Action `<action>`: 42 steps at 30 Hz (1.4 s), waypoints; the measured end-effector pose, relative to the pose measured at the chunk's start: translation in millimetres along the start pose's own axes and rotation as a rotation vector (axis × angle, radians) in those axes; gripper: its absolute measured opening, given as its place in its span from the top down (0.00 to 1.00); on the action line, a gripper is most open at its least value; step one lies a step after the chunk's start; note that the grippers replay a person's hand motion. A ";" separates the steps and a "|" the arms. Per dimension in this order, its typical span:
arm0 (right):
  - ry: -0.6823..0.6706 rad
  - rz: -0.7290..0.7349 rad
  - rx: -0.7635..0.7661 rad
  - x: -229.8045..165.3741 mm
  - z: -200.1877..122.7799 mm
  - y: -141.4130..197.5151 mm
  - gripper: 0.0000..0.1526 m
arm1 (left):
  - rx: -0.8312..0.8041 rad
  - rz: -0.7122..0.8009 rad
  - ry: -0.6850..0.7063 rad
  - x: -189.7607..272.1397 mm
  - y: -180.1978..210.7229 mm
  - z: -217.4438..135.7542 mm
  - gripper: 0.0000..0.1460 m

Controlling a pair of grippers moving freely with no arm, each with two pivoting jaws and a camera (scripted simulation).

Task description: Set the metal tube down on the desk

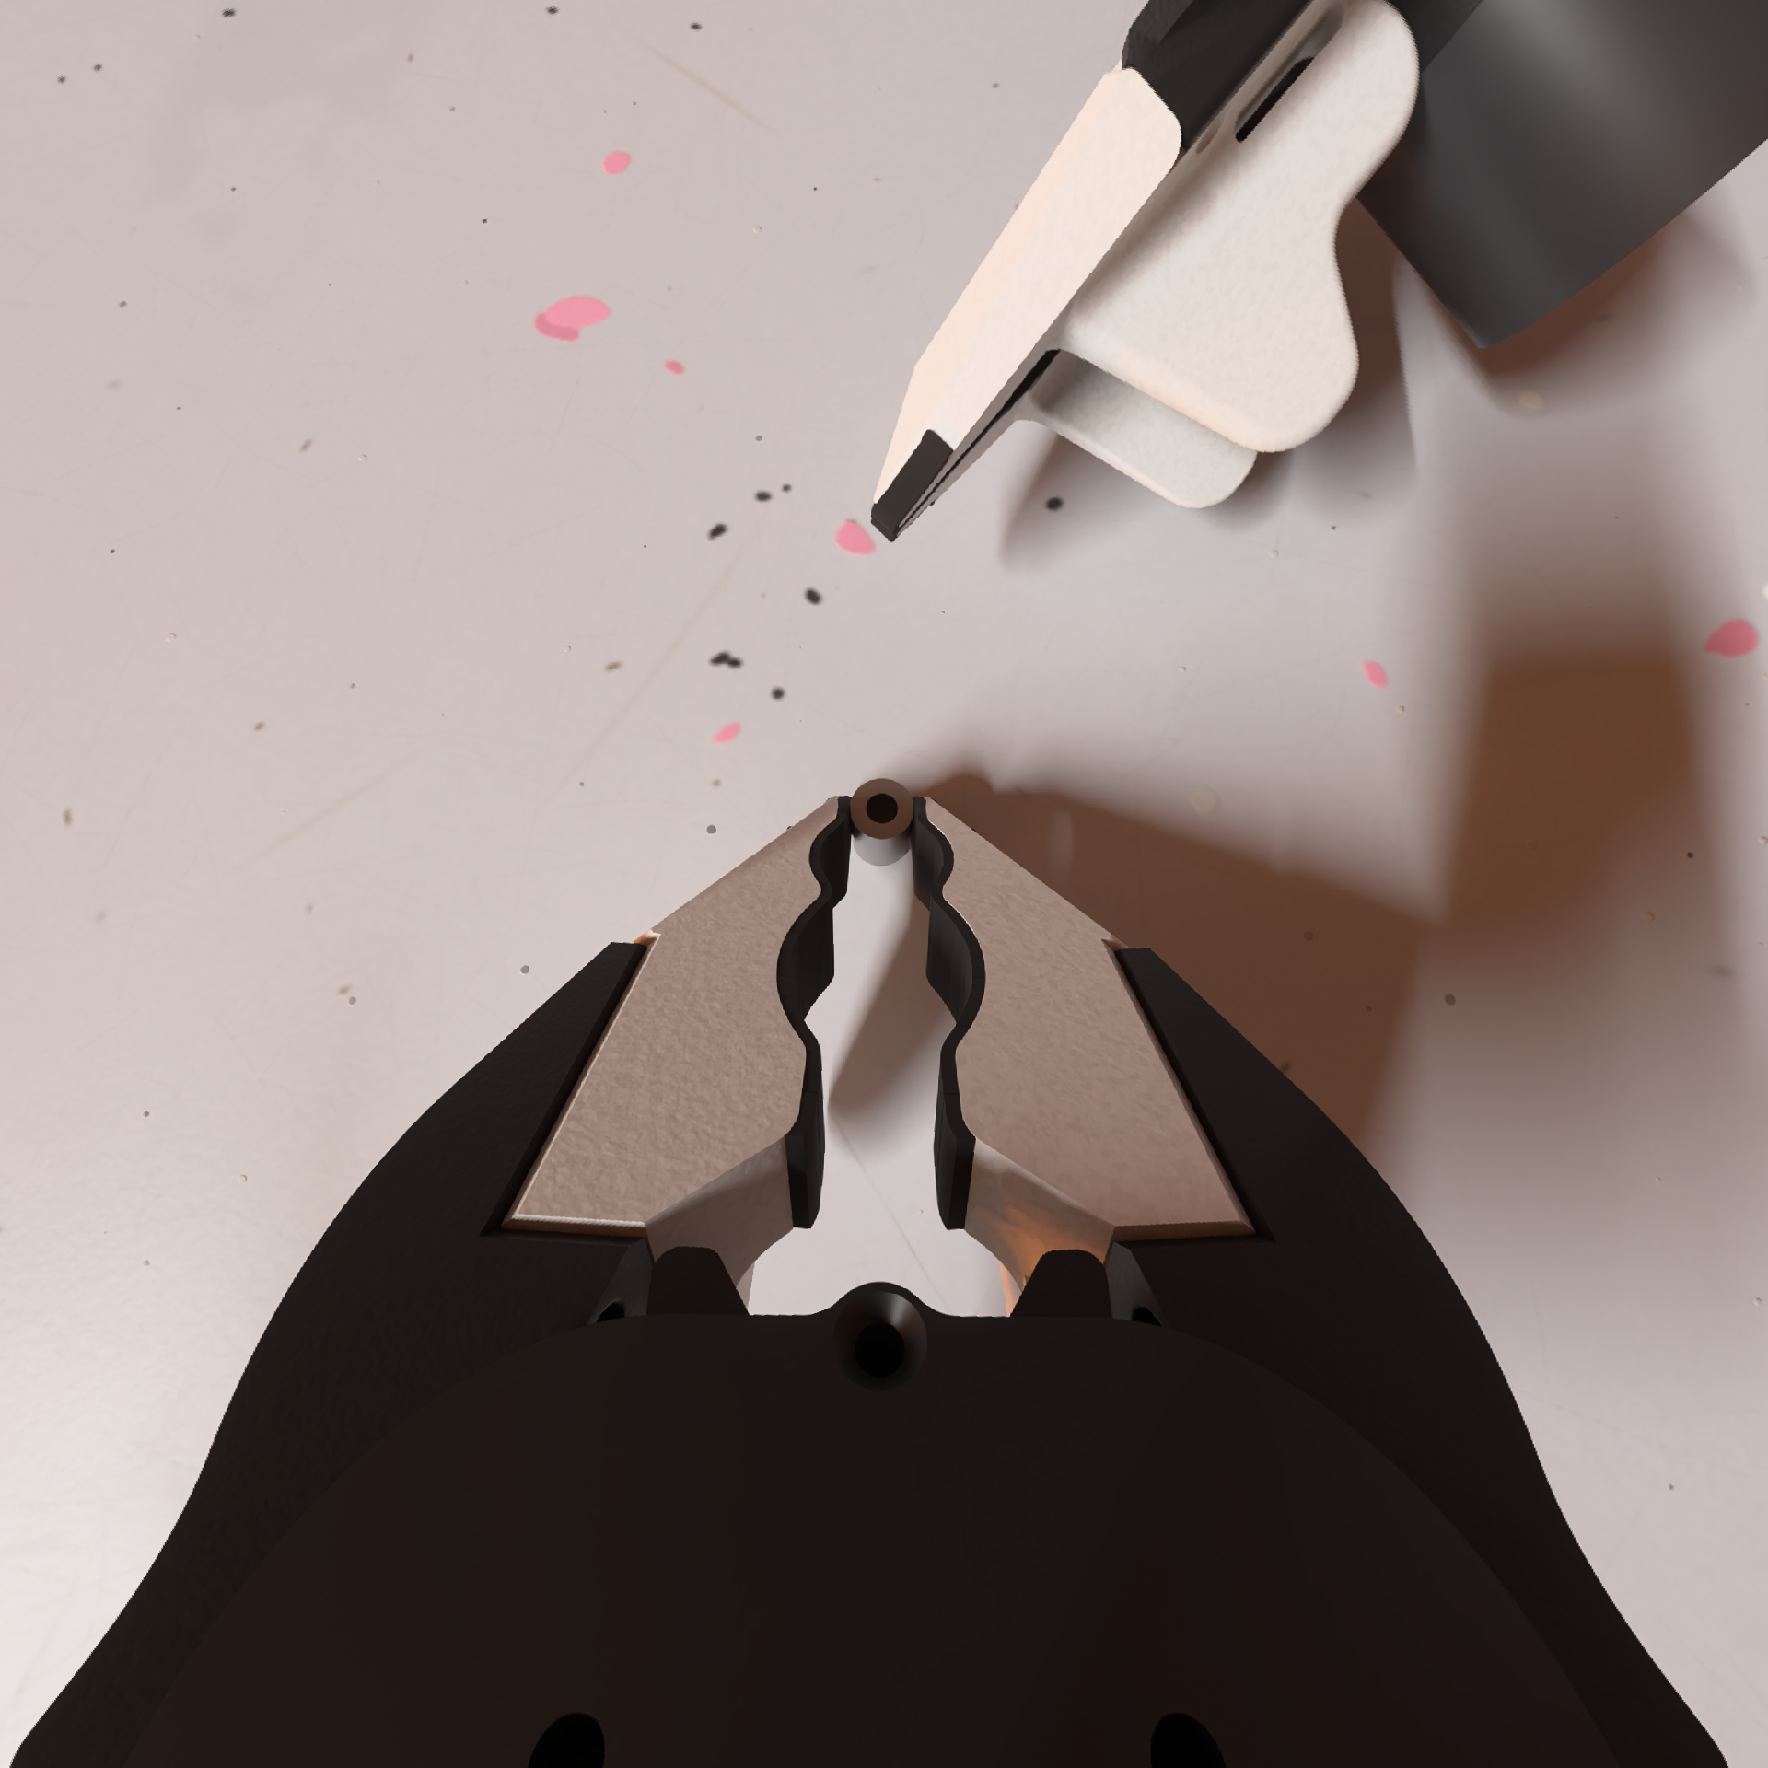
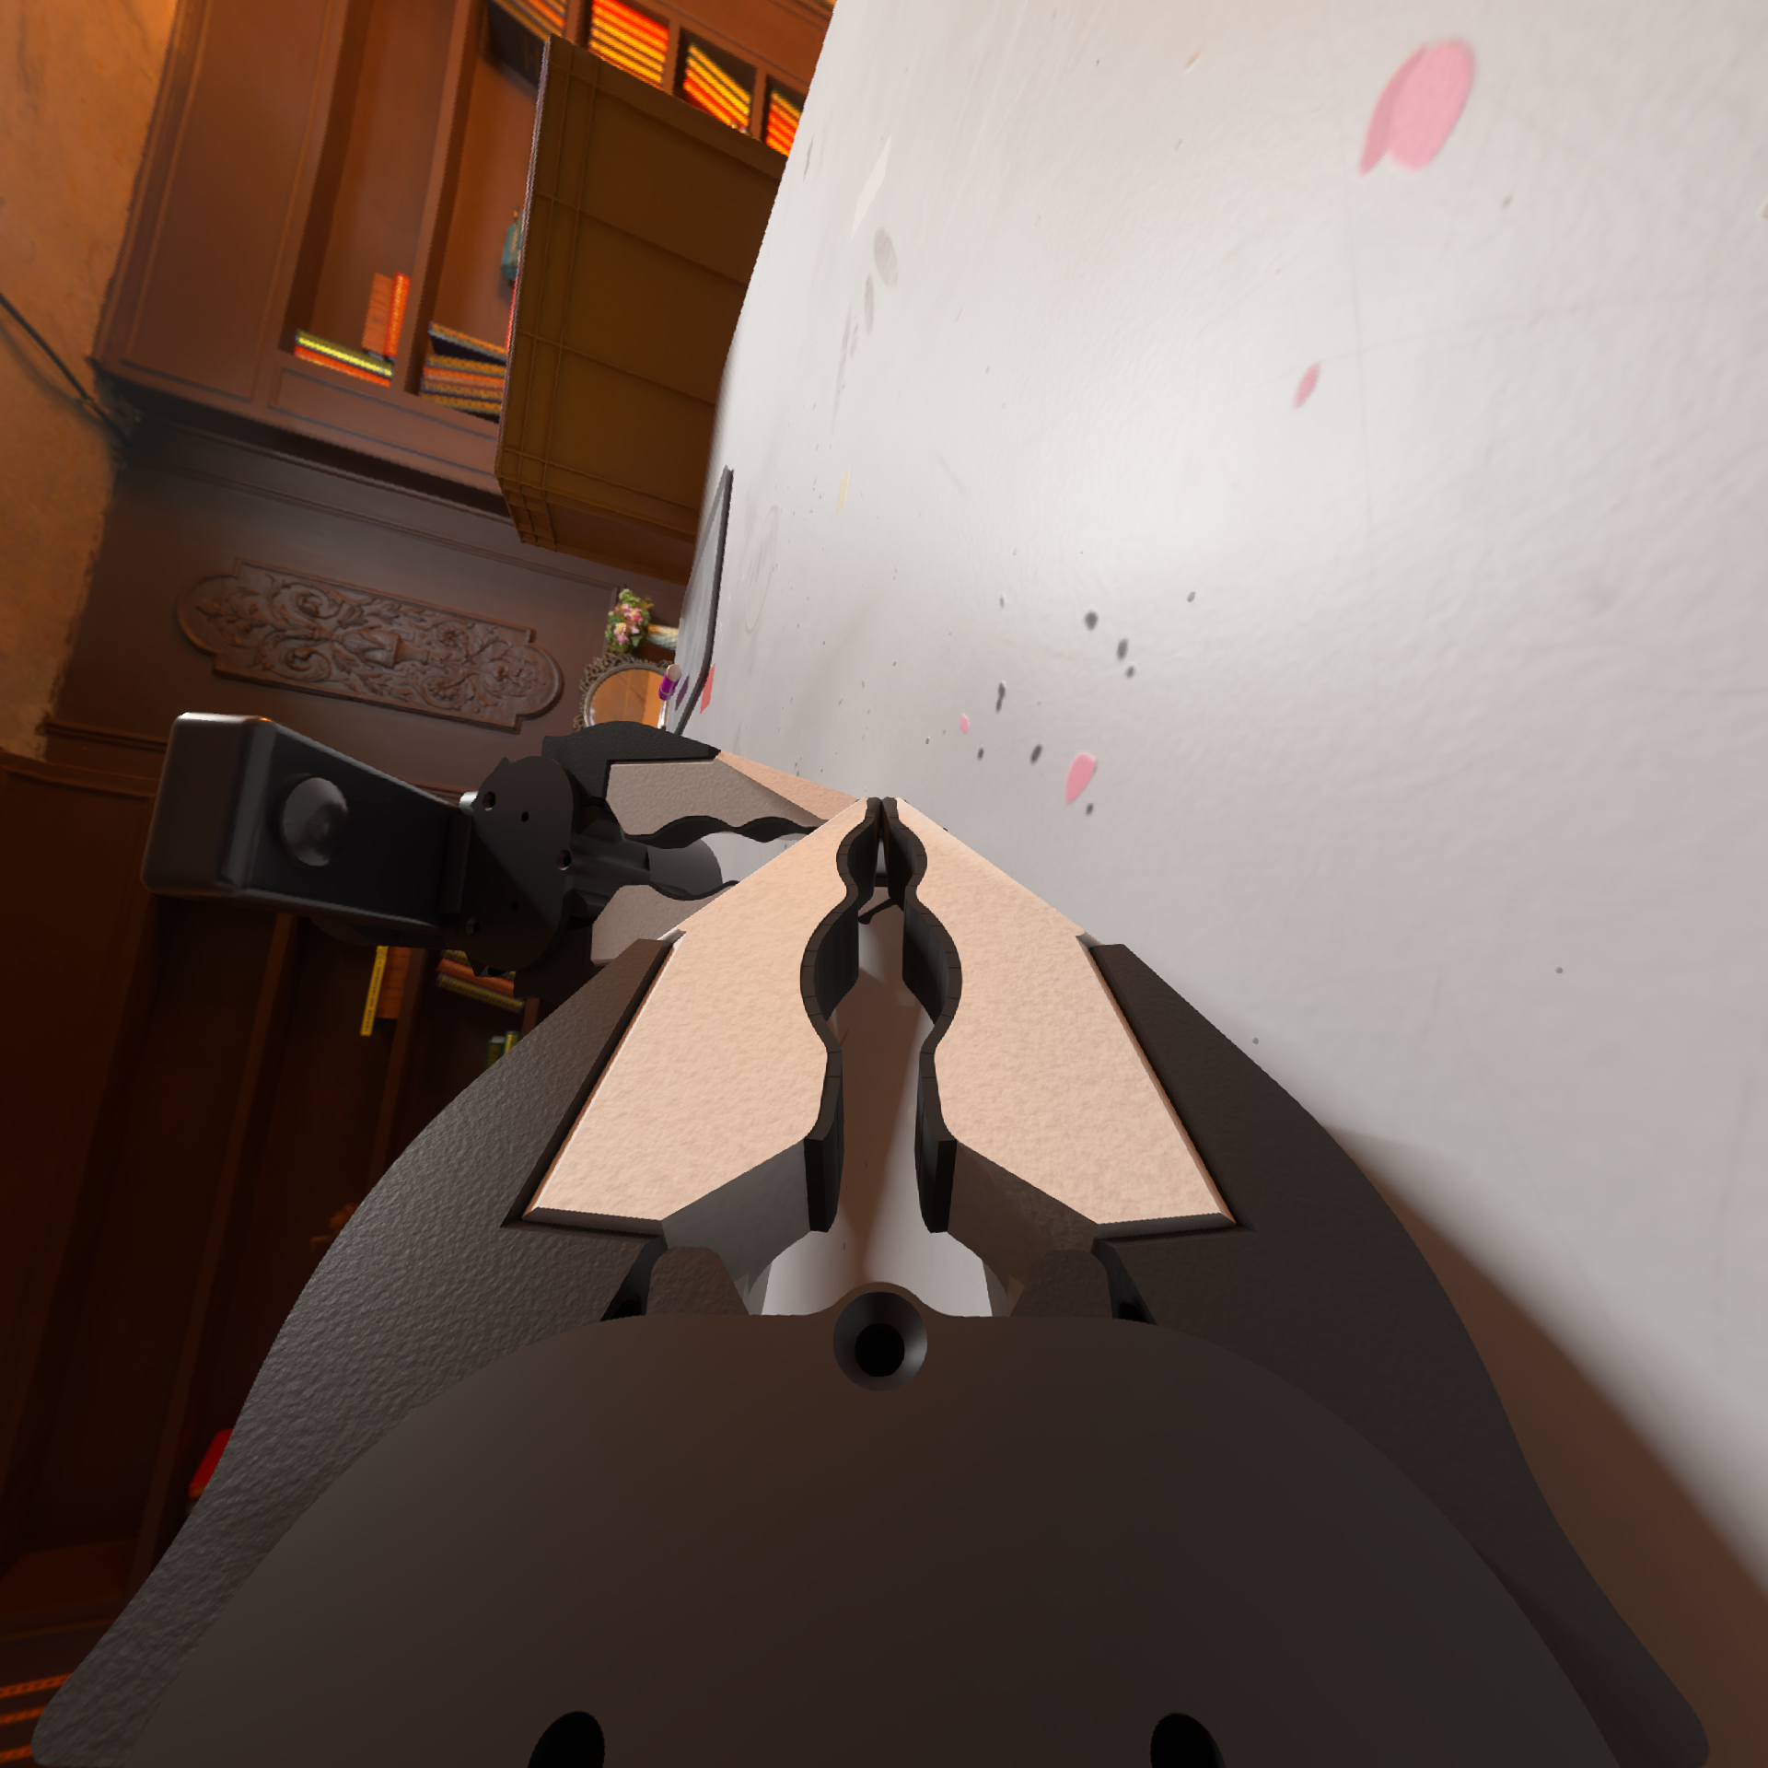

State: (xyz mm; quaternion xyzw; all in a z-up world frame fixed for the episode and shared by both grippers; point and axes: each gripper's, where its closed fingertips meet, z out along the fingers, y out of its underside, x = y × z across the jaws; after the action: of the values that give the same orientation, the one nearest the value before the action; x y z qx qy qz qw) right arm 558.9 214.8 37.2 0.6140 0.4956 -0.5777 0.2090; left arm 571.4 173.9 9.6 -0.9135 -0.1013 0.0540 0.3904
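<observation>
The metal tube (image 1: pixel 881 811) is small and hollow, and I see it end-on in the left wrist view. My left gripper (image 1: pixel 881 825) is shut on it at the very fingertips, above the white desk (image 1: pixel 383 574). My right gripper (image 1: pixel 899 512) comes in from the upper right with its tips close together over the desk, apart from the tube. In the right wrist view my right gripper (image 2: pixel 882 813) is shut with nothing visible between the pads. The left gripper (image 2: pixel 784 830) shows just behind it on the left; the tube is hidden there.
The desk (image 2: pixel 1244 574) is speckled with pink and black paint spots. In the right wrist view a brown box (image 2: pixel 622 316) and a dark flat panel (image 2: pixel 713 574) stand at its far edge, with wooden bookshelves (image 2: pixel 383 287) beyond.
</observation>
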 end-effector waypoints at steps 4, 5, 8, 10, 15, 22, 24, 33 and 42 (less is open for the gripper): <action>0.014 -0.004 -0.002 3.1 0.4 1.8 1.00 | 0.000 0.001 -0.004 -0.4 -0.1 0.1 0.92; 0.014 -0.005 -0.002 3.3 0.4 1.9 1.00 | 0.000 0.002 -0.005 -0.4 -0.2 0.2 0.92; 0.019 -0.006 -0.002 4.2 0.0 2.1 1.00 | 0.000 0.004 -0.007 -0.5 -0.3 0.3 0.92; 0.024 -0.013 -0.003 4.8 0.1 2.4 1.00 | 0.001 0.005 -0.010 -0.6 -0.3 0.4 0.92; 0.028 -0.015 -0.005 5.4 0.4 2.7 1.00 | 0.001 0.008 -0.013 -0.9 -0.3 0.3 0.92; 0.029 -0.012 0.005 5.7 0.3 1.8 1.00 | 0.000 0.010 -0.011 -0.3 -0.3 0.2 0.92; 0.032 -0.014 0.008 5.7 0.2 1.9 1.00 | 0.000 0.010 -0.010 -0.1 -0.4 0.1 0.92; 0.035 -0.019 0.007 5.6 1.0 3.0 1.00 | 0.000 0.008 -0.008 0.2 -0.3 -0.1 0.92; 0.043 -0.027 0.009 6.3 1.1 2.8 1.00 | 0.000 0.004 -0.006 0.3 -0.2 -0.1 0.92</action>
State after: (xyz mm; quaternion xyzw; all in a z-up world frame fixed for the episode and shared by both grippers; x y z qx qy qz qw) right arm 559.7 215.0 30.3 0.6204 0.5058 -0.5692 0.1878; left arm 571.7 174.0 9.8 -0.9135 -0.1005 0.0575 0.3901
